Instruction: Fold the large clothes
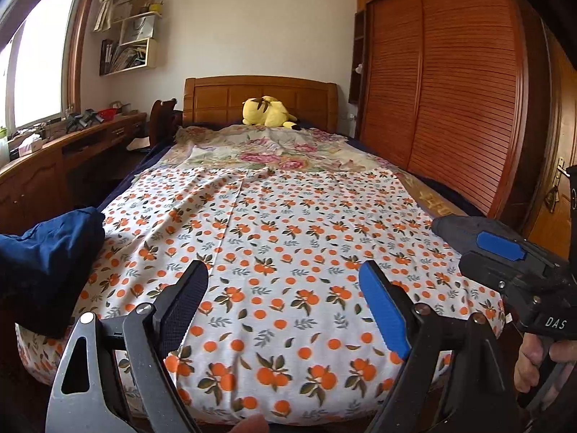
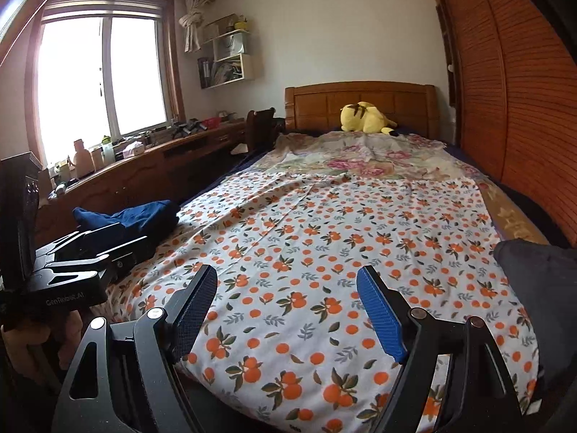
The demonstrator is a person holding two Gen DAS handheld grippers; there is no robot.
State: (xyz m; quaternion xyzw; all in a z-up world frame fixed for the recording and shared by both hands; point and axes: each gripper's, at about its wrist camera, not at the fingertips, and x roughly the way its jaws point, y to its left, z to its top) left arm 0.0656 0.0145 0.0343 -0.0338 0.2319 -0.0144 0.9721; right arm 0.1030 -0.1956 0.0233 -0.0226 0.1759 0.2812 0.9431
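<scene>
A dark blue garment point(image 1: 47, 259) lies bunched on the left edge of the bed point(image 1: 288, 324), which has an orange-fruit print sheet; the same garment point(image 2: 137, 213) shows in the right wrist view. A dark grey cloth point(image 2: 533, 288) sits at the bed's right edge. My left gripper point(image 1: 283, 270) hangs open over the foot of the bed with nothing between its fingers, to the right of the blue garment. My right gripper point(image 2: 286, 272) is open and empty too, side by side with the left. Each shows in the other's view: the right gripper point(image 1: 450, 229) and the left gripper point(image 2: 133, 241).
A yellow plush toy point(image 1: 268, 112) lies at the wooden headboard, with a floral blanket point(image 1: 274, 151) below it. A cluttered wooden desk point(image 2: 144, 158) runs along the left under the window. Slatted wardrobe doors point(image 1: 450, 108) line the right side. A hand point(image 1: 530, 357) holds the right gripper.
</scene>
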